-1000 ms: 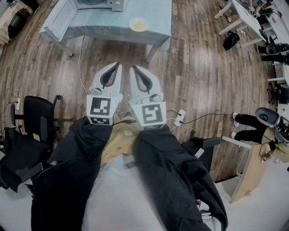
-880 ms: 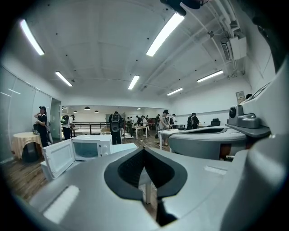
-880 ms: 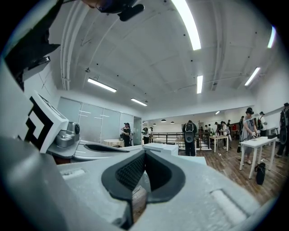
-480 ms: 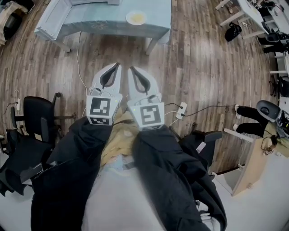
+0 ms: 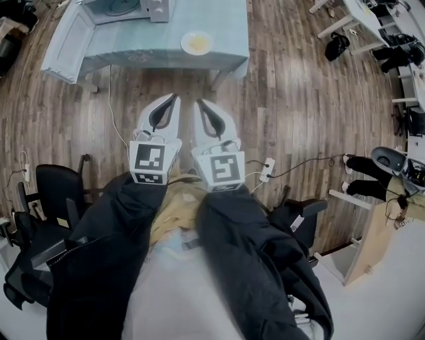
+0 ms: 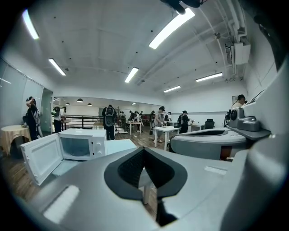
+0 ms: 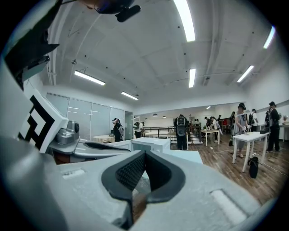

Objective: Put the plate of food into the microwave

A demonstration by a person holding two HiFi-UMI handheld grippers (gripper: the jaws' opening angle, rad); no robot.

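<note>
A white plate of yellow food (image 5: 196, 42) sits near the front edge of a table with a light-blue cloth (image 5: 226, 33), far ahead of me. At the table's left end is the white microwave (image 5: 126, 8), its door (image 5: 61, 41) swung open; it also shows in the left gripper view, microwave (image 6: 81, 143). My left gripper (image 5: 174, 97) and right gripper (image 5: 197, 101) are side by side at chest height over the wooden floor, well short of the table. Both are shut, with nothing between the jaws. The plate is hidden in both gripper views.
Black office chairs (image 5: 50, 176) stand at my left. A power strip with cables (image 5: 267, 169) lies on the floor to the right, and a seated person's legs (image 5: 364, 182) are beyond it. Desks (image 5: 372, 20) stand at the top right. Several people (image 6: 109, 121) stand behind the table.
The table and plate have come lower in the head view, and the microwave with its open door has come into sight. Both grippers remain shut, side by side.
</note>
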